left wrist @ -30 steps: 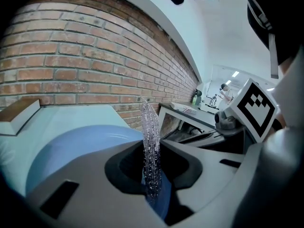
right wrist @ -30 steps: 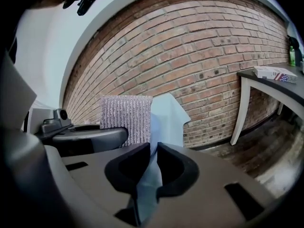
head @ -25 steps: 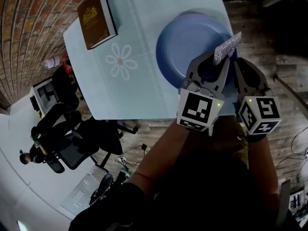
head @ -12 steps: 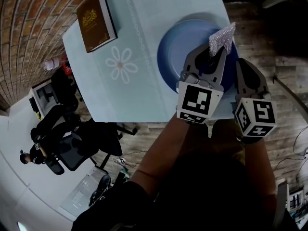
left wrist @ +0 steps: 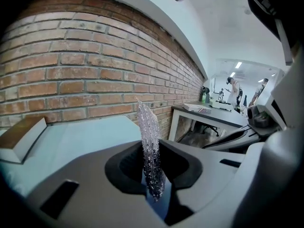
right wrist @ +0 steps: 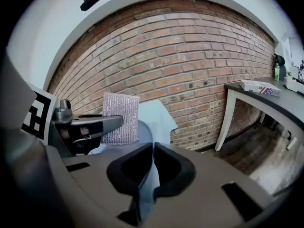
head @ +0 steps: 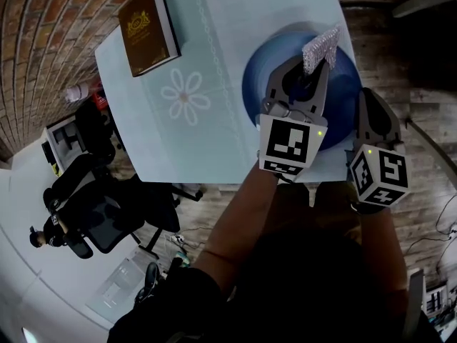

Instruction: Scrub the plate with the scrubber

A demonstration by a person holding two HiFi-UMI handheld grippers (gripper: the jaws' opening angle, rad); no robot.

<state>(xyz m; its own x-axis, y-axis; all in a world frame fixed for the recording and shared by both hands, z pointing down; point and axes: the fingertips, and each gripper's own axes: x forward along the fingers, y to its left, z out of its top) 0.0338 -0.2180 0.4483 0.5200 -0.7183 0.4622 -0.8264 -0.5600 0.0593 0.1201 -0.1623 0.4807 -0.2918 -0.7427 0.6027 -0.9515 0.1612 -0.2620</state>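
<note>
The left gripper point(head: 307, 73) hangs over the middle of the blue plate point(head: 260, 77), its fingers point(left wrist: 121, 172) clenched on the lower edge of the silvery mesh scrubber point(head: 319, 48). The scrubber stands upright out of the grip, so most of its face is free. I cannot tell whether it touches the plate. The right gripper point(right wrist: 153, 151) sits at the plate's near right rim with its fingers point(right wrist: 178, 167) closed on a thin pale-blue strip. I take that strip to be the rim, pinched so the plate will not slide on the tabletop point(head: 214, 141) under the rubbing. The plate lies at the right end of the tabletop, close to the near edge, within easy reach of both grippers. A brown book point(head: 146, 31) lies well apart at the far left. The scrubbing looks ready to begin or barely under way: the scrubber's free part would need tipping down flat onto the plate. With only 1 rim held, hard strokes could tilt the plate
</note>
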